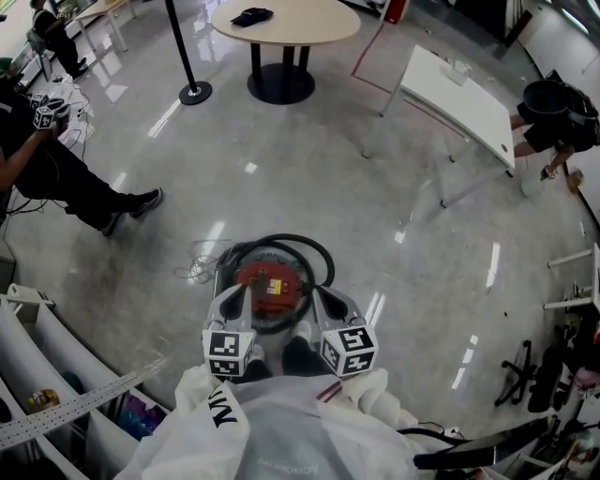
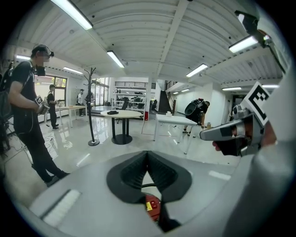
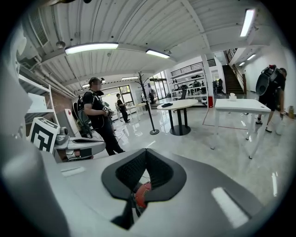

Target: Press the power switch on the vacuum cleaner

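The vacuum cleaner (image 1: pixel 272 284) stands on the floor right in front of me, a round body with a red top and a black hose looped around it. My left gripper (image 1: pixel 243 292) hangs over its left side and my right gripper (image 1: pixel 316 292) over its right side, both a little above it and touching nothing. Each is shut, pad tips together, holding nothing. In the left gripper view the red top (image 2: pixel 151 207) shows through the gap below the left gripper's (image 2: pixel 148 157) tips. In the right gripper view the red top (image 3: pixel 142 193) shows below the right gripper's (image 3: pixel 145 155) tips. No switch can be made out.
A tangle of thin wire (image 1: pixel 197 265) lies on the floor left of the vacuum. A seated person's legs (image 1: pixel 94 199) stretch in from the left. Beyond are a stanchion pole (image 1: pixel 192 89), a round table (image 1: pixel 284 23) and a white table (image 1: pixel 459 94). White shelving (image 1: pixel 56 375) curves at my left.
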